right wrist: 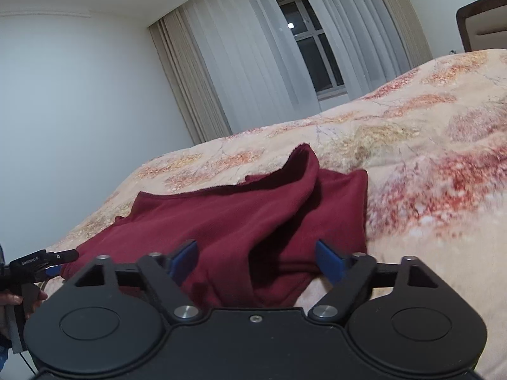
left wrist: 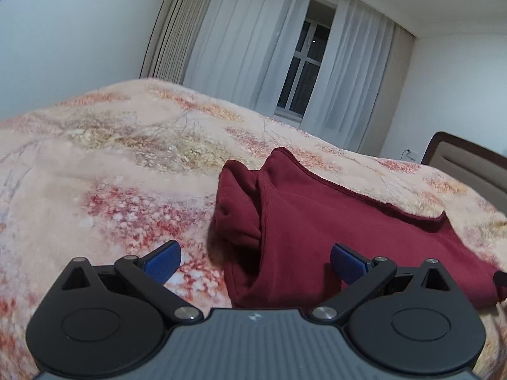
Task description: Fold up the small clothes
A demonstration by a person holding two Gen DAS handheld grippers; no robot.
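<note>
A dark red garment [left wrist: 317, 228] lies folded on the flowered bedspread [left wrist: 111, 164], with a bunched part standing up at its left end. My left gripper [left wrist: 255, 258] is open wide just in front of the garment's near left corner, and its blue pads [left wrist: 163, 261] touch no cloth. In the right wrist view the same garment [right wrist: 240, 212] lies spread ahead. My right gripper [right wrist: 256, 253] is open over its near right edge; cloth shows between the fingers, which do not press on it. The left gripper [right wrist: 60, 258] shows at the far left, held by a hand.
The bedspread [right wrist: 427, 145] runs far to both sides of the garment. Behind the bed hang white curtains [left wrist: 253, 57] over a dark window [left wrist: 304, 63]. A padded headboard [left wrist: 469, 164] stands at the right end of the bed.
</note>
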